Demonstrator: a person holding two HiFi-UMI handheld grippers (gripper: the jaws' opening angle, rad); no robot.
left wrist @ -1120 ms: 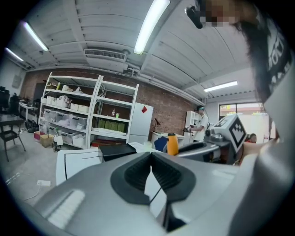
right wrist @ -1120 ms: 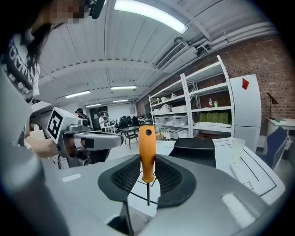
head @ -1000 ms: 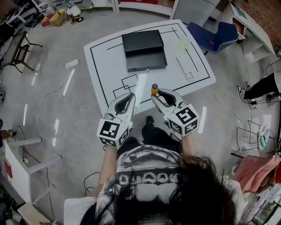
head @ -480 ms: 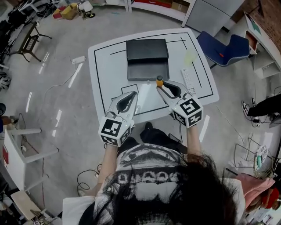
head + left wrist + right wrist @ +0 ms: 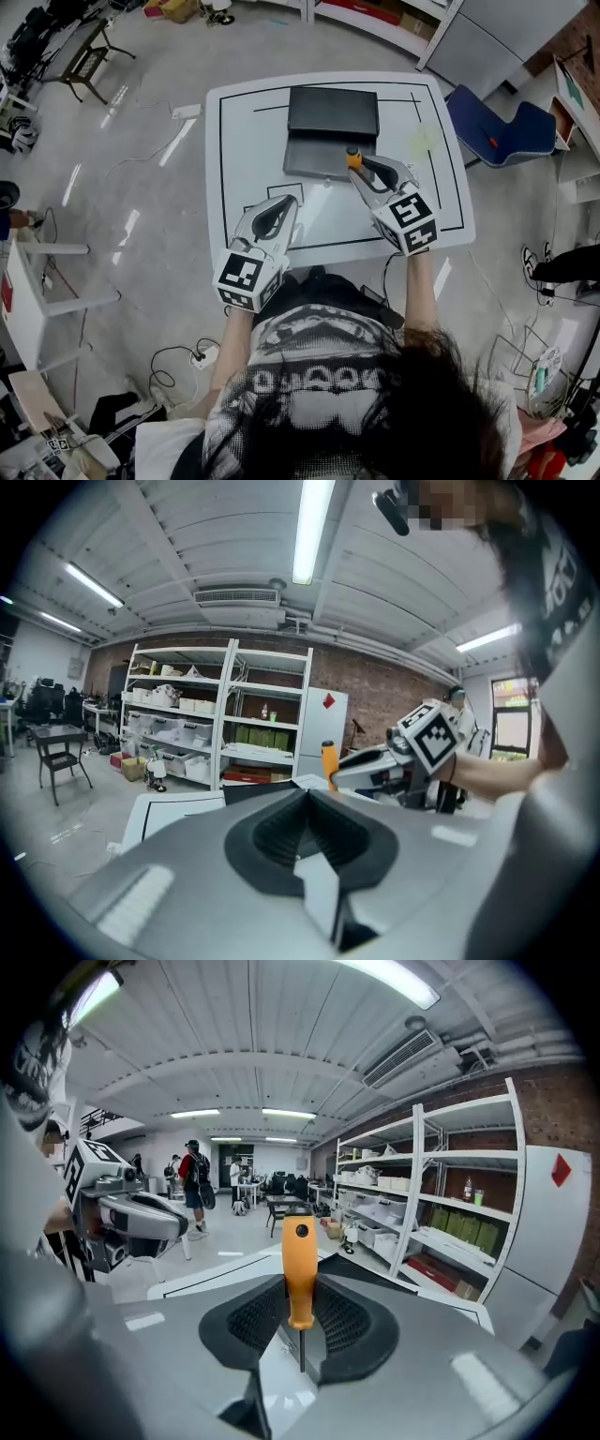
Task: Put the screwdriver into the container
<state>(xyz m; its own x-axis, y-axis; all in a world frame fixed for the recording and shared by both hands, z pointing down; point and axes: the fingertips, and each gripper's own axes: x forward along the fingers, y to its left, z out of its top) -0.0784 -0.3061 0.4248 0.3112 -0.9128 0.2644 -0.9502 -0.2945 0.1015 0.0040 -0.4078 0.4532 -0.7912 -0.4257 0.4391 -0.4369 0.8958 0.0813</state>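
Nearest, pinched between the fingers (image 5: 251,1321) of the right gripper (image 5: 300,1290): an orange-handled screwdriver (image 5: 299,1252). Held upright, with the handle rising past the fingertips and the thin metal shaft pointing back down between the ribbed pads. Gripped low on the handle, a pad touching it on each side, fingers held apart by its width.

Left gripper (image 5: 306,794) empty, its fingers (image 5: 267,836) pressed together at the tips with nothing between them.

From the head view, left gripper (image 5: 283,202) over the near part of the white counter (image 5: 246,141), well apart from the screwdriver (image 5: 353,157). Right gripper (image 5: 362,172) farther out, fingertips at the near edge of the black container (image 5: 333,111). Orange handle end just beyond those fingertips, showing against the container's near half. Above it or touching it: cannot tell.
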